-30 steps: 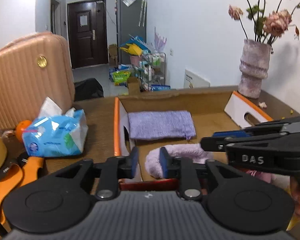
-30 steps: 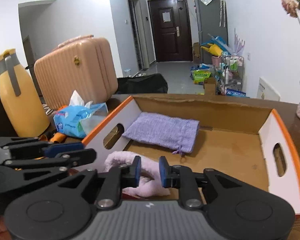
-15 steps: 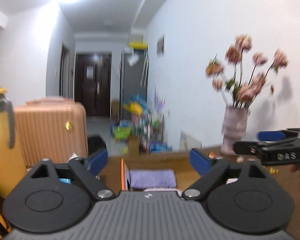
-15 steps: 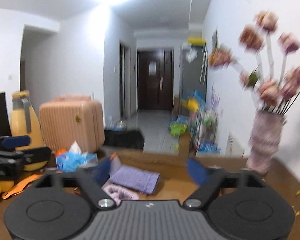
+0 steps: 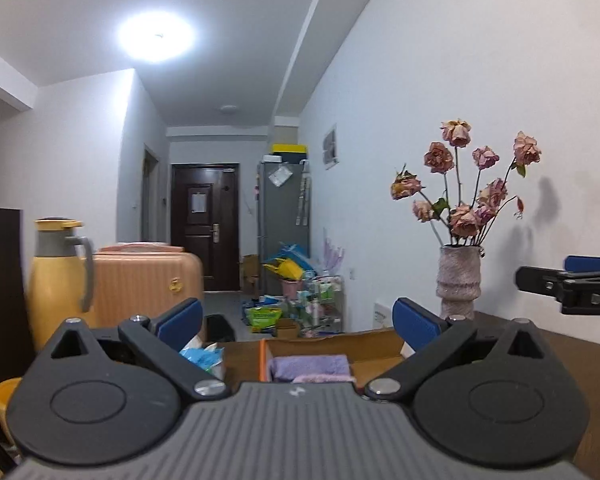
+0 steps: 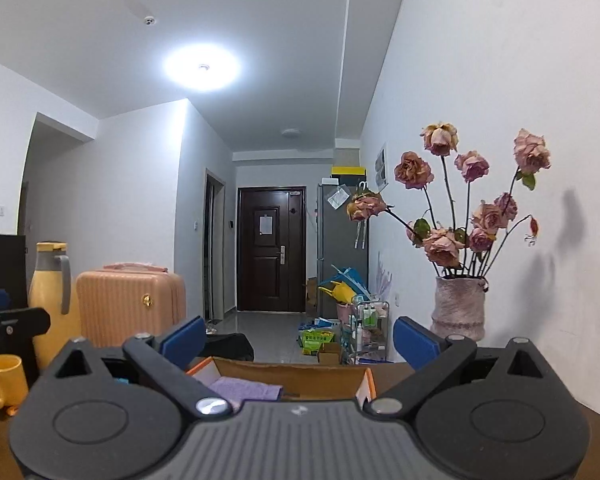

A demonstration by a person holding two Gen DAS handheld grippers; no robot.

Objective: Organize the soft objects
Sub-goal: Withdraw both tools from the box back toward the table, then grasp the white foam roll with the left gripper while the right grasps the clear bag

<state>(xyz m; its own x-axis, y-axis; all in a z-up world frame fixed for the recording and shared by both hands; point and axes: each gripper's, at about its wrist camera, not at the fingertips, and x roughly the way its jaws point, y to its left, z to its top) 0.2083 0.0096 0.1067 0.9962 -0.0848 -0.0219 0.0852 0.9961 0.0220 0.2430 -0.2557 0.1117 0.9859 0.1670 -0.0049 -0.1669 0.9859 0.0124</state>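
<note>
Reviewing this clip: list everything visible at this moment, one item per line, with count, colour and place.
cardboard box: 1, brown with orange-edged white ends, on the table ahead
purple cloth: 1, lilac, flat inside the box
pink cloth: 1, pale pink, in the box, mostly hidden
tissue pack: 1, blue, left of the box
suitcase: 1, peach, left of the box
jug: 1, yellow with grey handle, far left
mug: 1, yellow, beside the jug
vase: 1, mottled pink, holds dried roses, right
door: 1, dark brown, end of hallway
fridge: 1, grey, hallway
left gripper: black, blue pads, opening, empty
right gripper: same, opening, empty
</note>
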